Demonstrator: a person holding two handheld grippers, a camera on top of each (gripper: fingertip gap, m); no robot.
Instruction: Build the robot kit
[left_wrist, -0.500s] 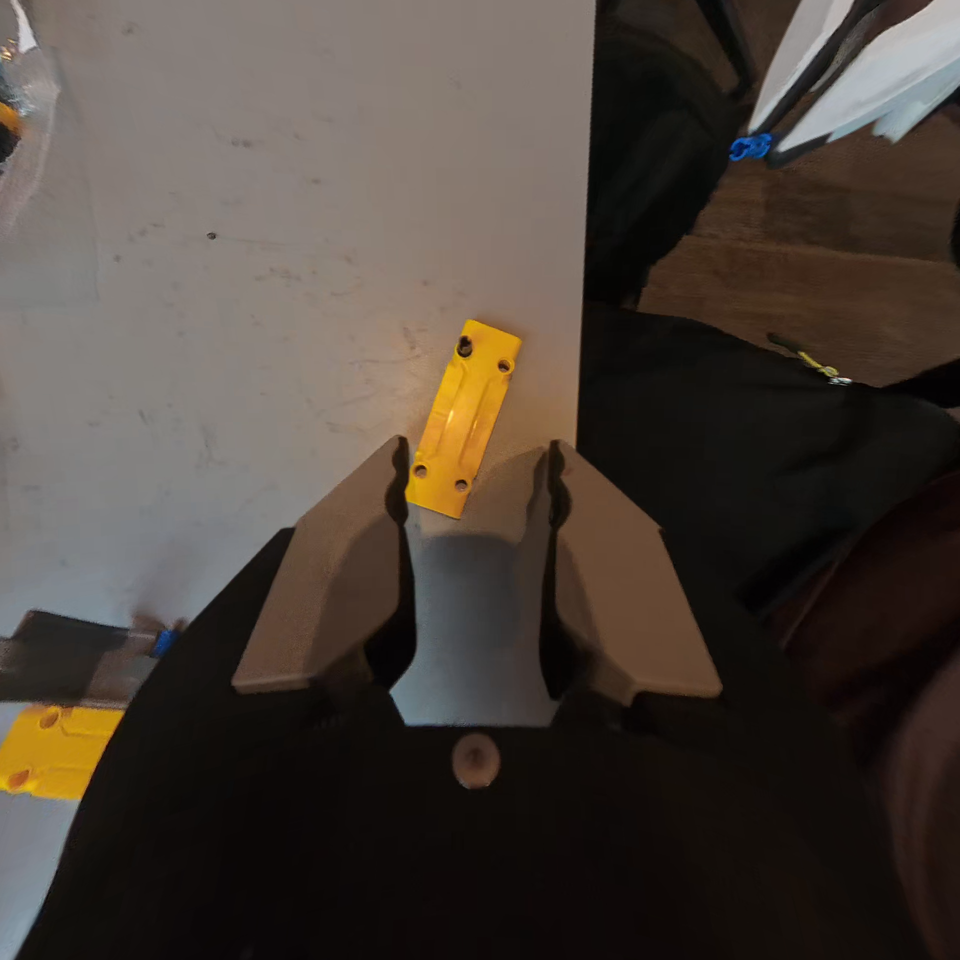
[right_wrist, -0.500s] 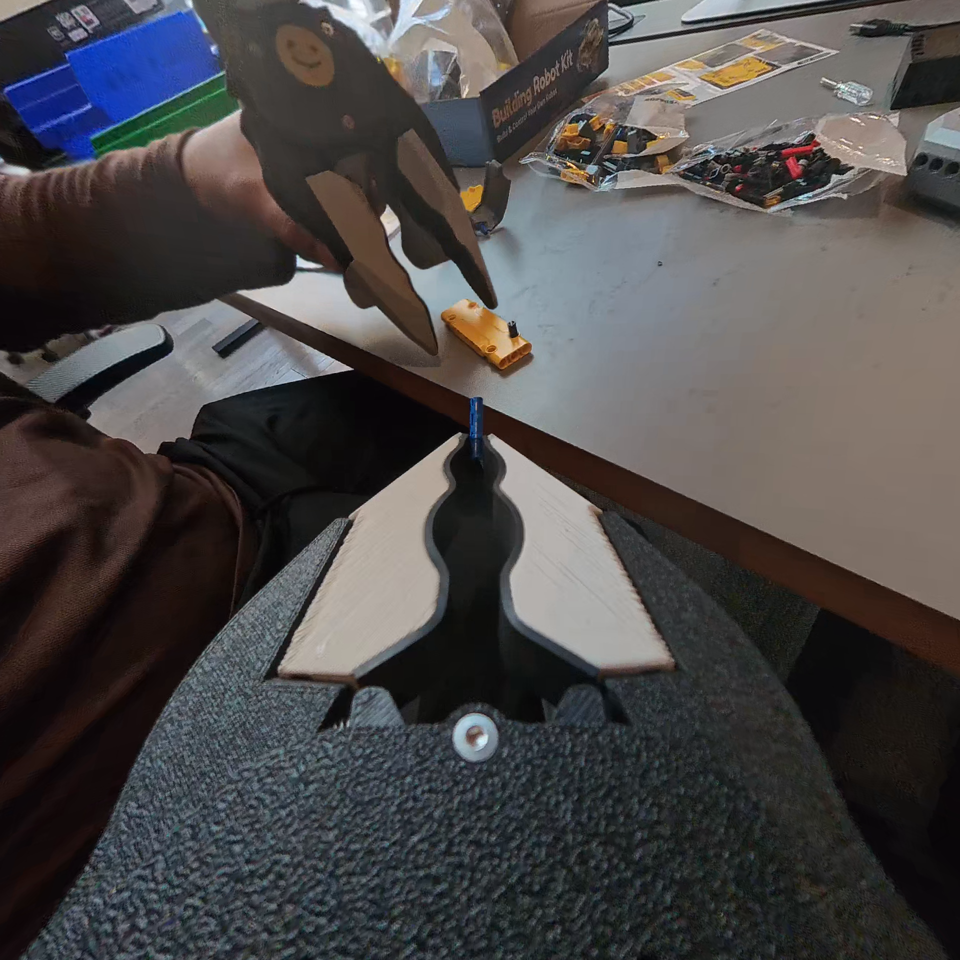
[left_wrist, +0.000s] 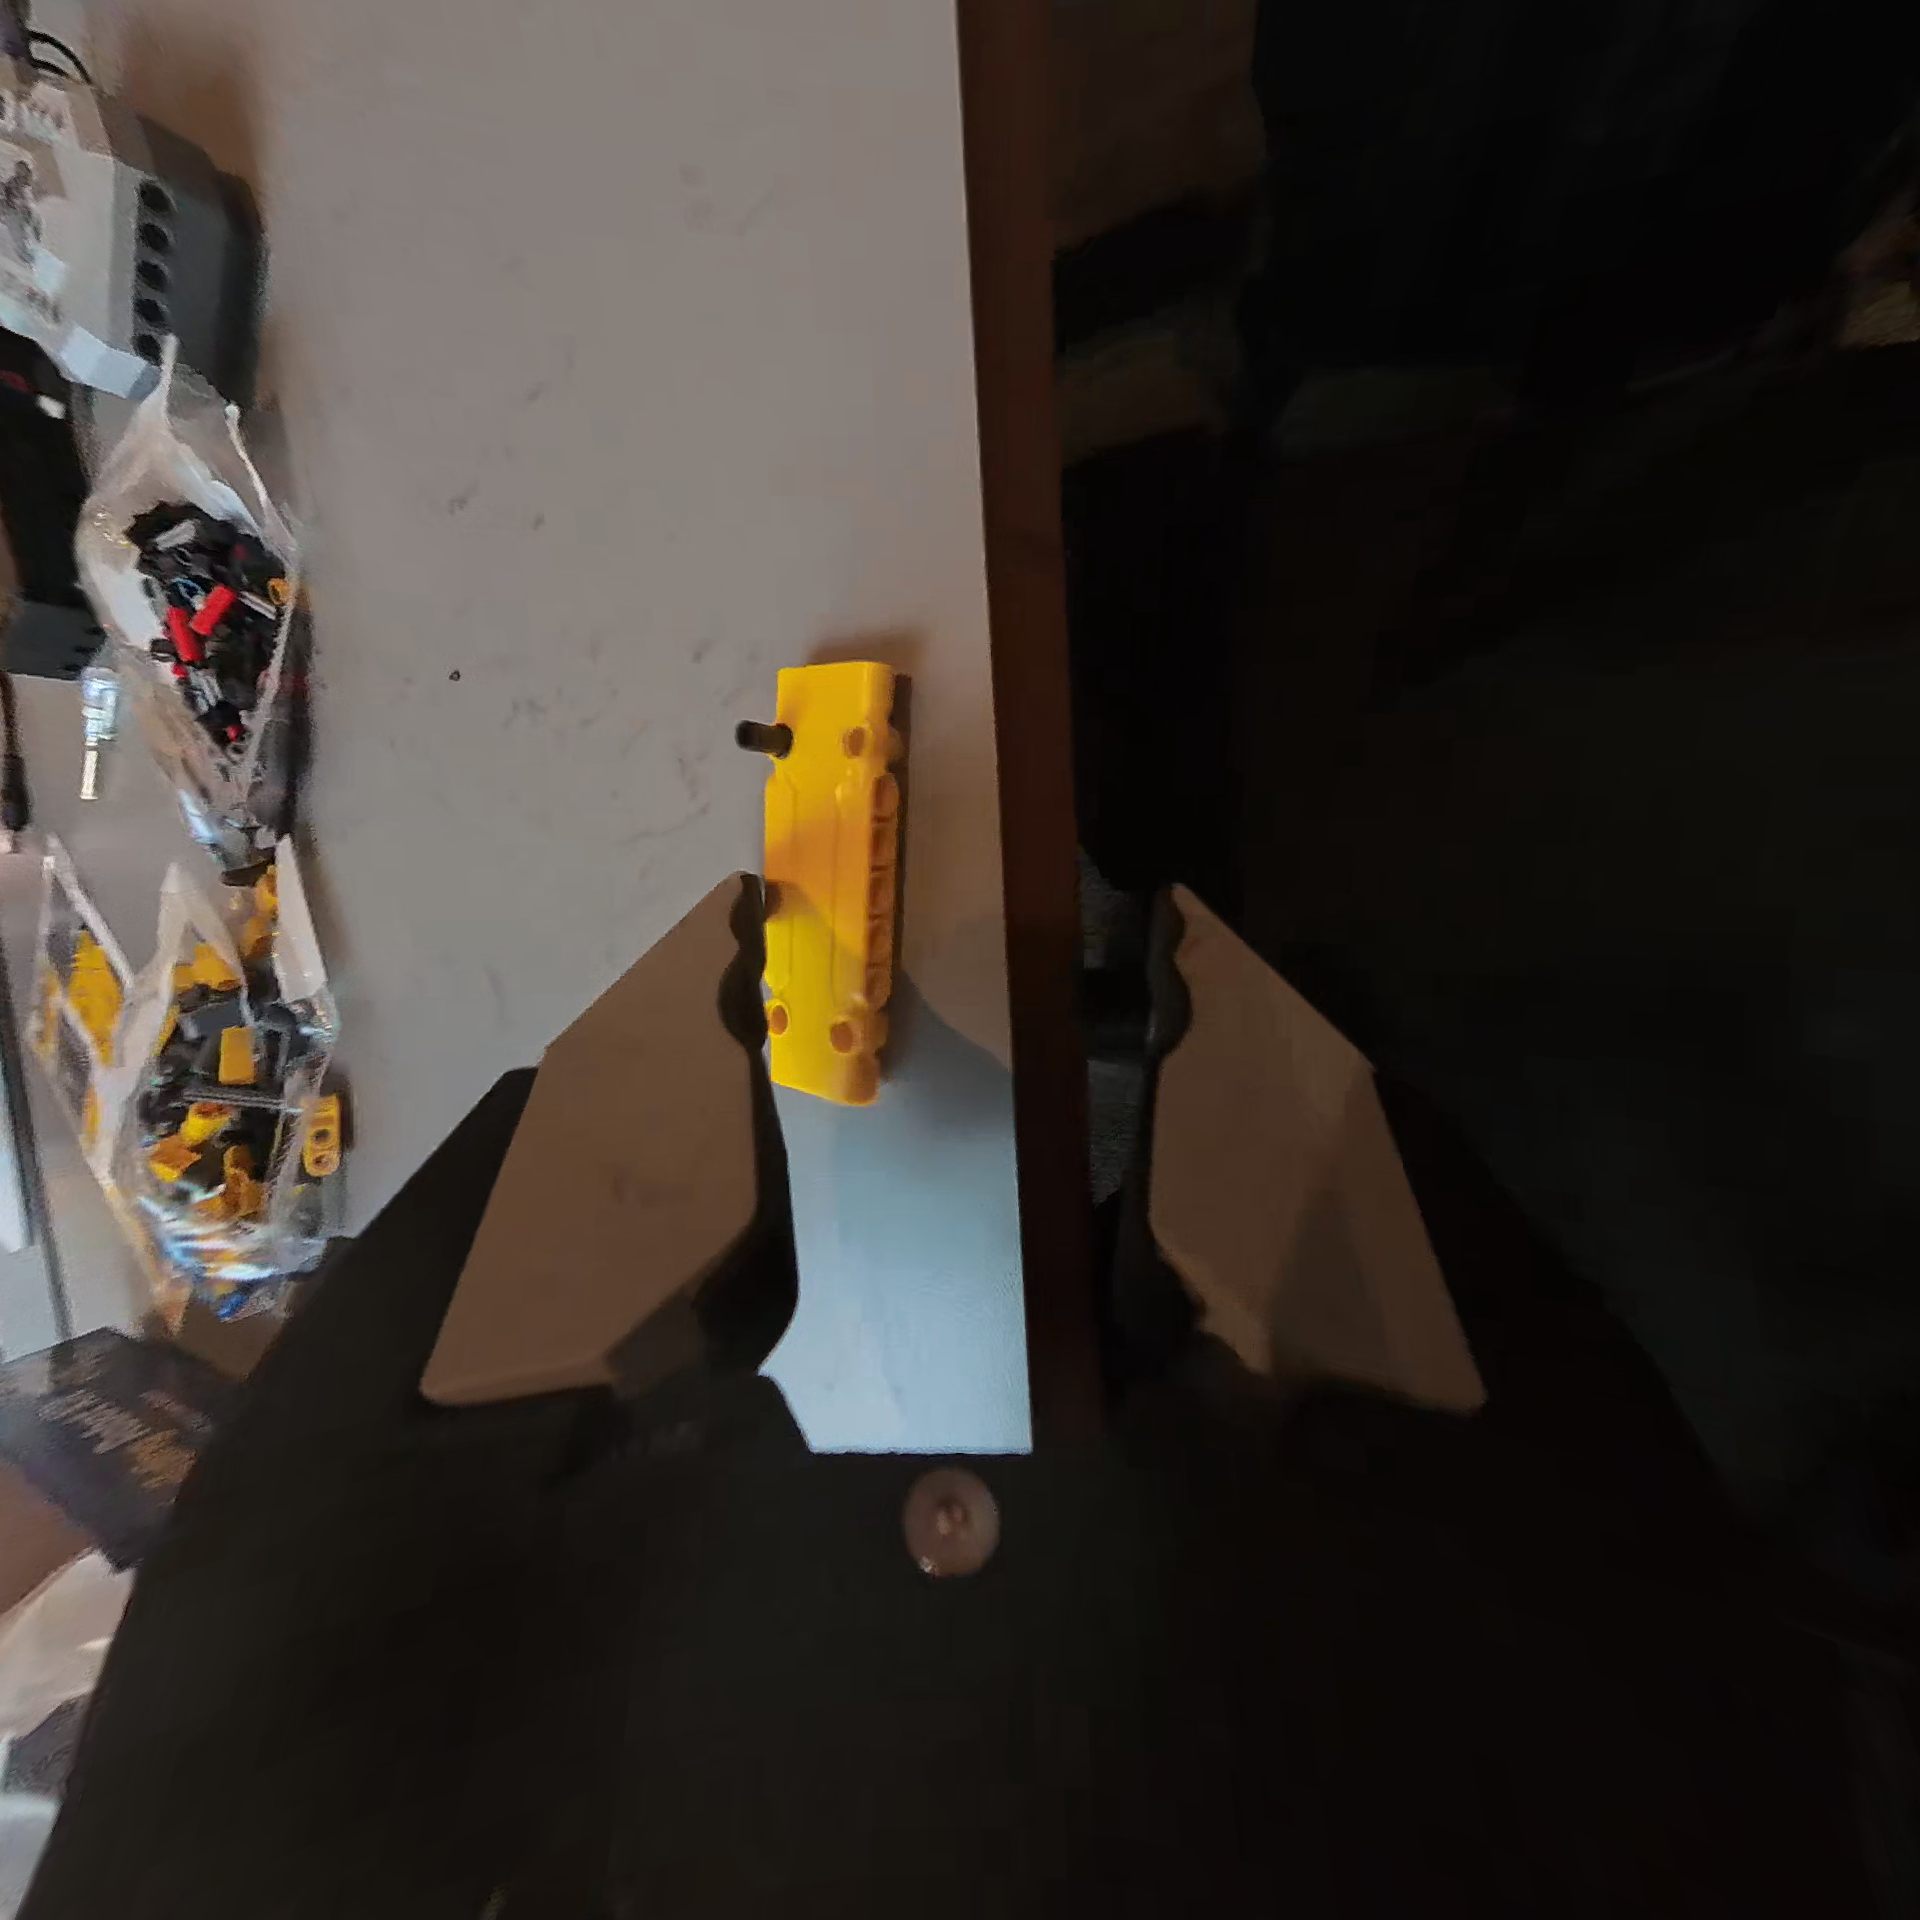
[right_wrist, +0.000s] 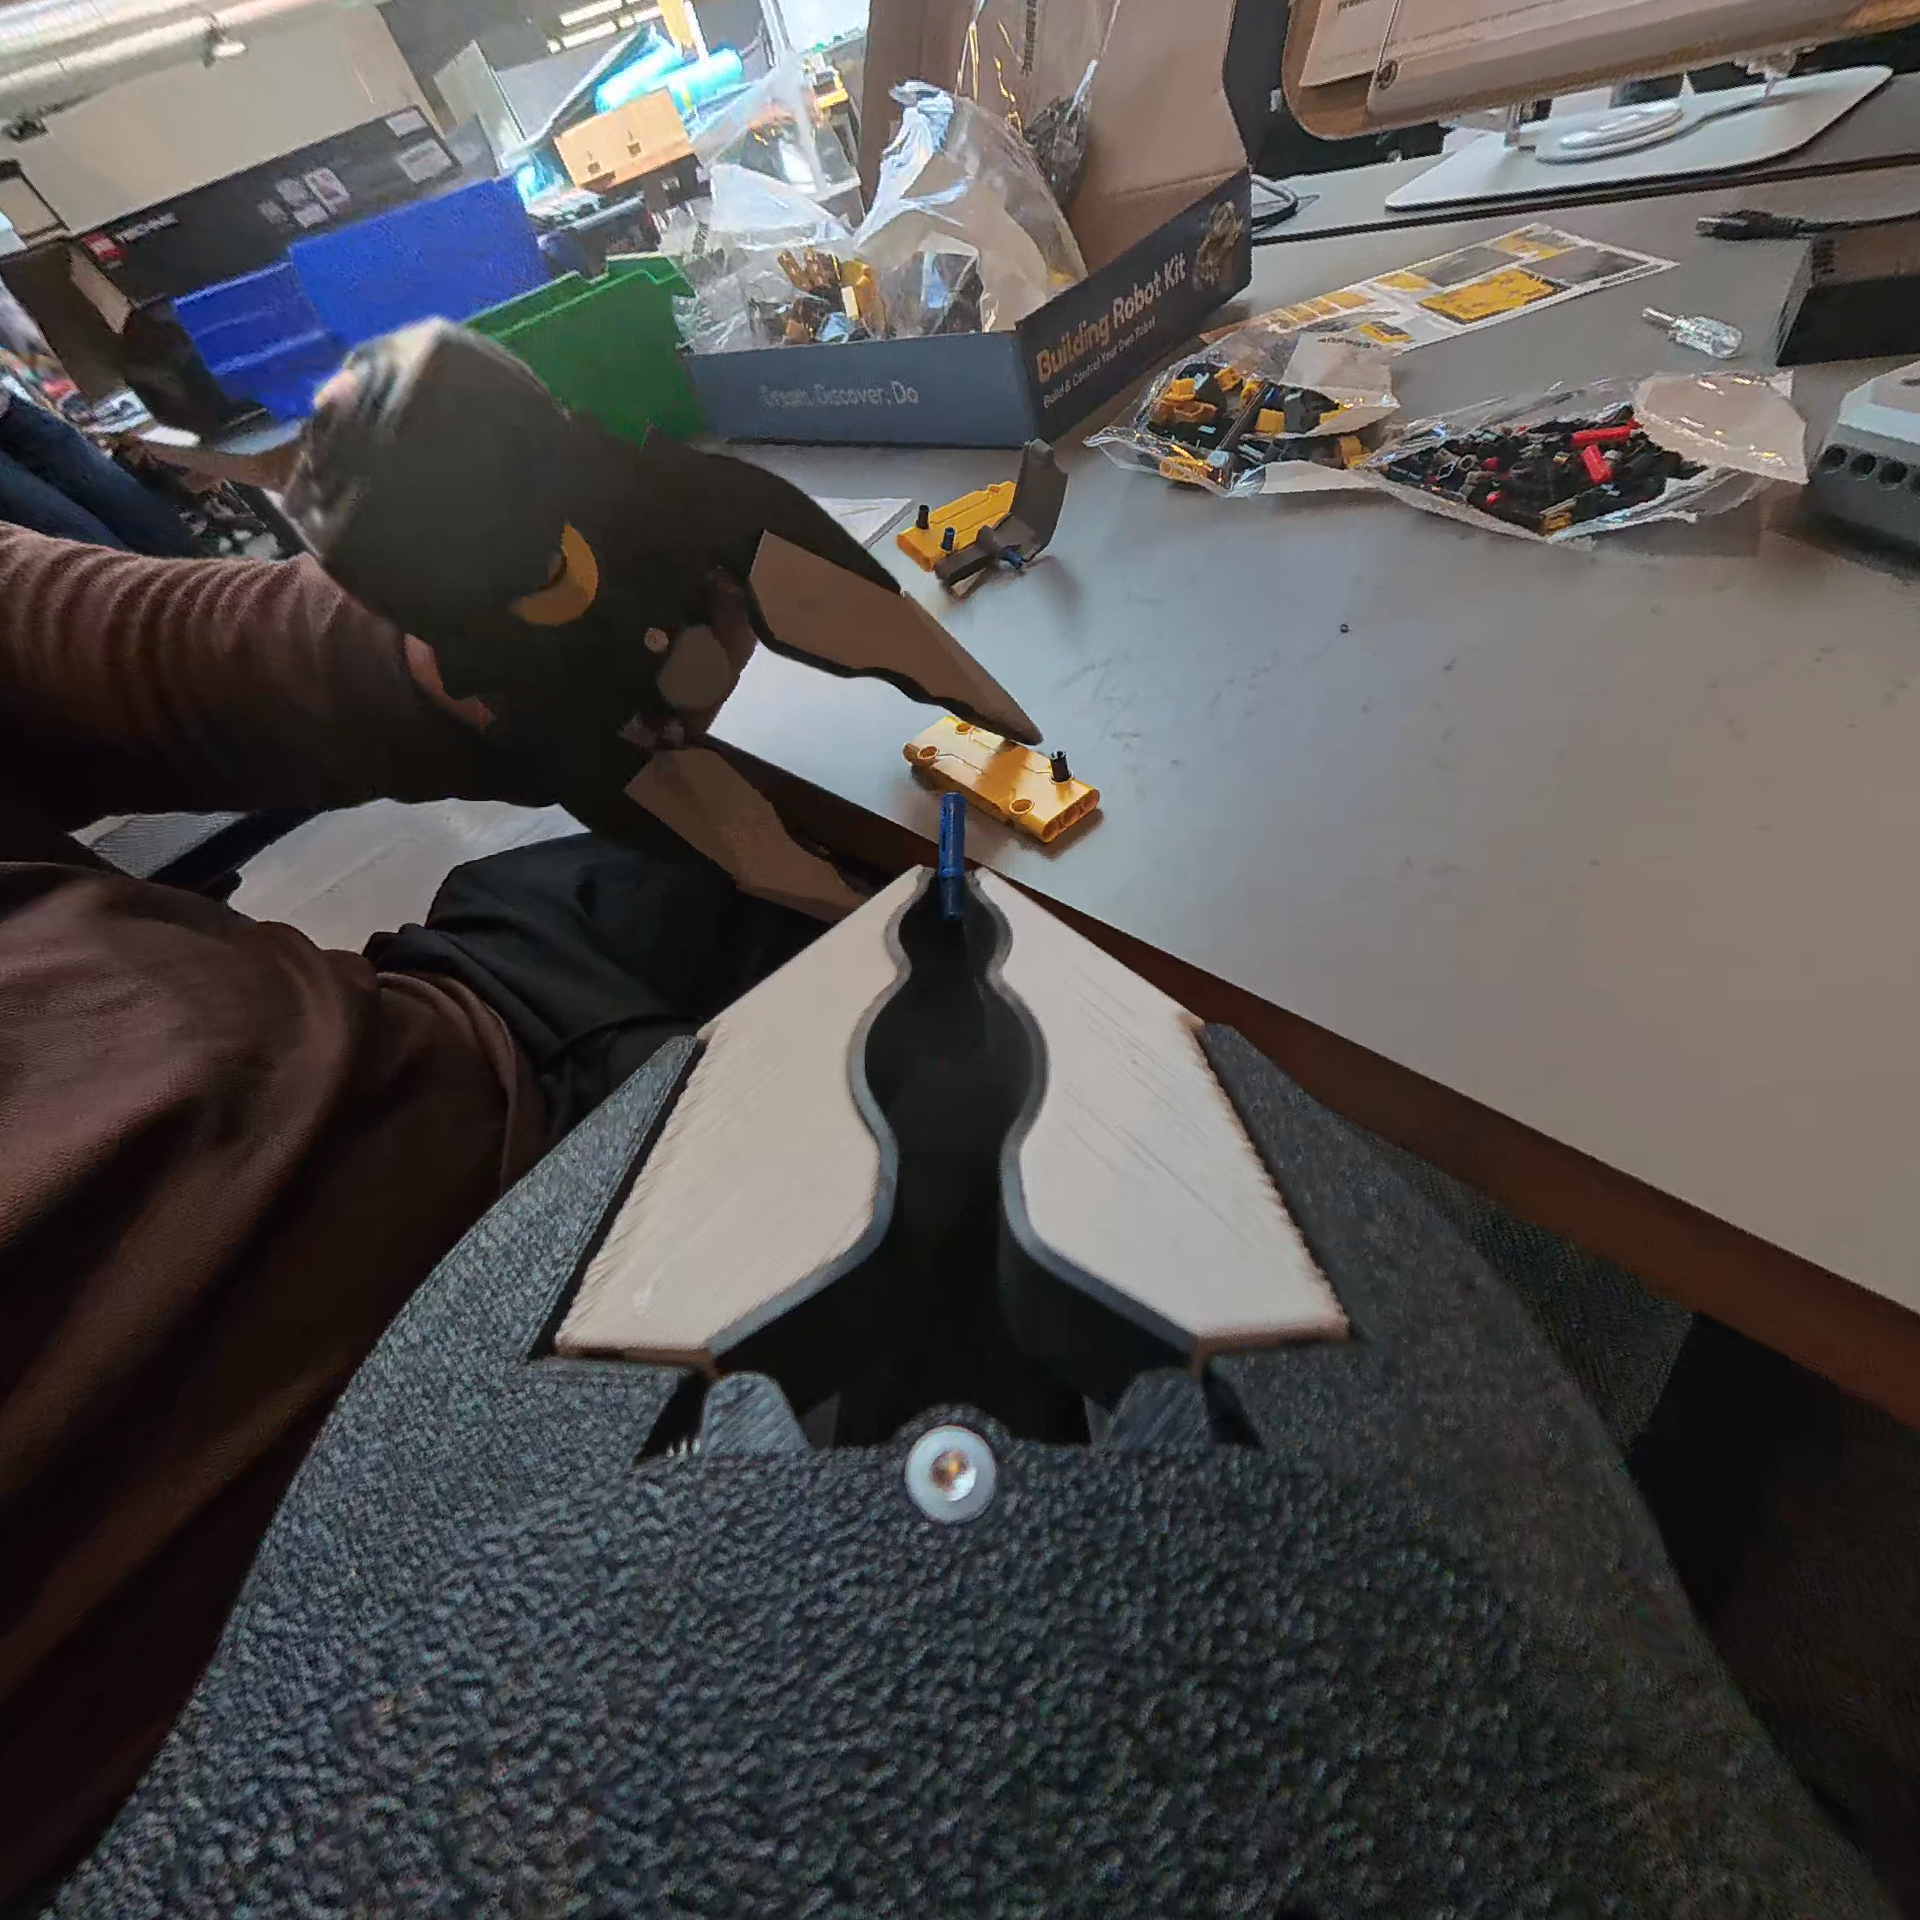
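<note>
From the left wrist view, the left gripper (left_wrist: 956, 899) gapes wide astride the table edge (left_wrist: 1023, 727), one fingertip seemingly touching the yellow plate (left_wrist: 831, 883), its black pin (left_wrist: 764, 736) at eleven o'clock. From the right wrist view, the right gripper (right_wrist: 951, 883) is closed upon a blue pin (right_wrist: 950, 842); the plate lies at twelve o'clock.
</note>
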